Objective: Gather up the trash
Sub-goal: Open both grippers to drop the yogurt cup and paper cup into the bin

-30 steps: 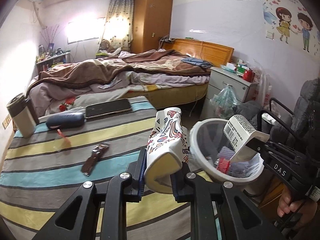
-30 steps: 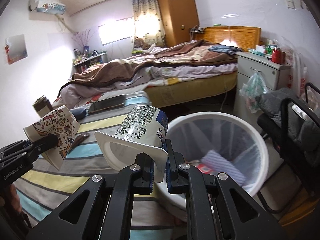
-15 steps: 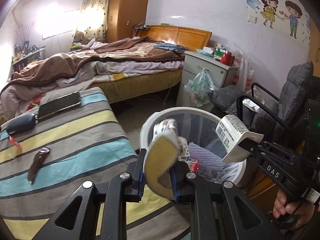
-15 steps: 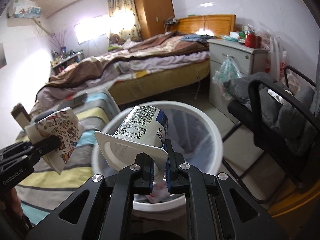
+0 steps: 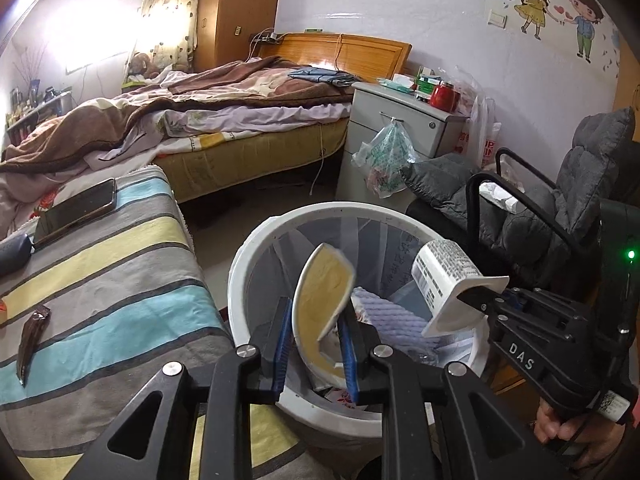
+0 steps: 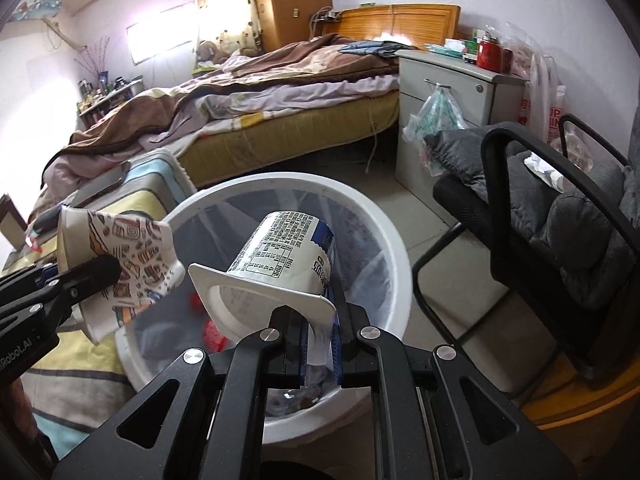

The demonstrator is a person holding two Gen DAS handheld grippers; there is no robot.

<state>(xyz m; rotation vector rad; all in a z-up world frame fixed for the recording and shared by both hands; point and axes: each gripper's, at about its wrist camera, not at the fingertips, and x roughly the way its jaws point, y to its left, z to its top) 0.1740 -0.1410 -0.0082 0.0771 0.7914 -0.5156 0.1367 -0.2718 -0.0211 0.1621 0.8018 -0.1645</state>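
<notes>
Left wrist view, item one: my left gripper (image 5: 314,344) over the white trash bin (image 5: 256,240), its jaws opening, with the flattened patterned paper cup (image 5: 320,304) between the blue pads; the left pad shows a gap, and I cannot tell whether the right one touches. Cup's tan inside faces the camera.

Item two: my right gripper (image 5: 480,300), at the bin's right rim, closed on the flange of the white yogurt cup (image 5: 444,276). A hand (image 5: 560,432) holds its handle.

Item three: bin contents, a pale knit cloth (image 5: 384,312) and red scraps, partly hidden.

Item four: striped worktop (image 5: 120,280) left of the bin, bearing a phone (image 5: 76,210) and a small brown object (image 5: 32,332).

Right wrist view, item five: yogurt cup (image 6: 280,256) lying on its side above the bin (image 6: 384,232), its rim pinched between my right gripper's (image 6: 320,344) pads; patterned cup (image 6: 132,256) at left in the left gripper (image 6: 92,276).

Item six: grey chair (image 6: 560,208), bed (image 6: 280,92), bedside cabinet (image 6: 440,92) behind.
</notes>
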